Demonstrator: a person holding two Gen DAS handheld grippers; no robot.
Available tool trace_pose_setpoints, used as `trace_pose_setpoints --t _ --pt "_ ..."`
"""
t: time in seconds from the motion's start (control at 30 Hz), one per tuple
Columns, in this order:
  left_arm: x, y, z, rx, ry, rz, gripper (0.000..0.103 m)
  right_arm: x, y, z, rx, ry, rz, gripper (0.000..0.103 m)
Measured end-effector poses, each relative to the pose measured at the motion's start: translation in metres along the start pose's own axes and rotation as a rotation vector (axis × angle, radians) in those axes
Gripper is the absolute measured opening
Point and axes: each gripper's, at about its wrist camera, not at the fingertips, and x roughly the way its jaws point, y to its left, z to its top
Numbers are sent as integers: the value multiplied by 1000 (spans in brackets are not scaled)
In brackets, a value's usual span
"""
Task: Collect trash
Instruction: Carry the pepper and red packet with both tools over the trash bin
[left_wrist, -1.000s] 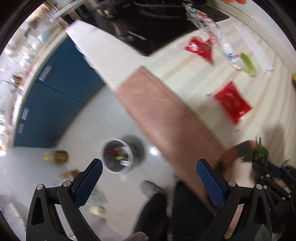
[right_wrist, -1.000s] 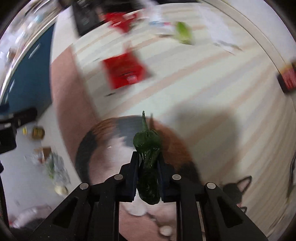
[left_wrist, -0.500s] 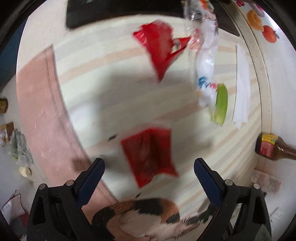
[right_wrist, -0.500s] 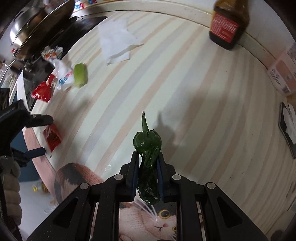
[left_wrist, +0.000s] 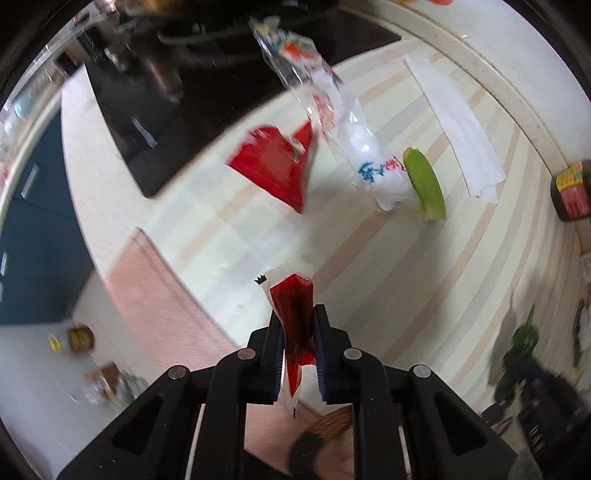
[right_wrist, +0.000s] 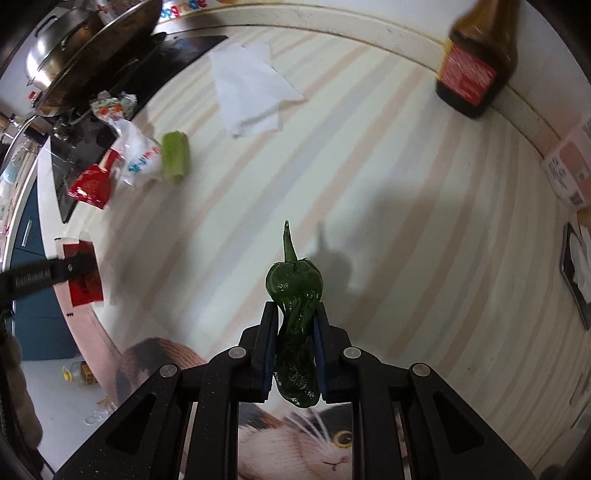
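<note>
A red sachet (left_wrist: 295, 325) is pinched upright between the pads of the left hand-held gripper (left_wrist: 297, 328), lifted over the striped worktop (left_wrist: 369, 266). The right hand-held gripper (right_wrist: 294, 325) clamps a dark green pepper (right_wrist: 295, 314), stem pointing away. On the worktop beyond lie another red wrapper (left_wrist: 277, 166), a clear plastic bag (left_wrist: 354, 147), a pale green vegetable piece (left_wrist: 424, 184) and a white napkin (right_wrist: 251, 92).

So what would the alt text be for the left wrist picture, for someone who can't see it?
The left gripper is shut on a red sachet, held above a striped counter. Further back lie a second red packet, a white wrapper, a green vegetable piece and a white tissue; the view is motion-blurred.
</note>
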Motion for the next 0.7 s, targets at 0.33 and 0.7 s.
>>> trace_pose_setpoints --t 0.33,0.7 --pt "-39 92 -40 -85 -82 -10 11 -35 84 15 -132 -66 63 18" --pt "-58 259 -103 -324 -129 6 11 -24 264 -18 -375 1 203 18"
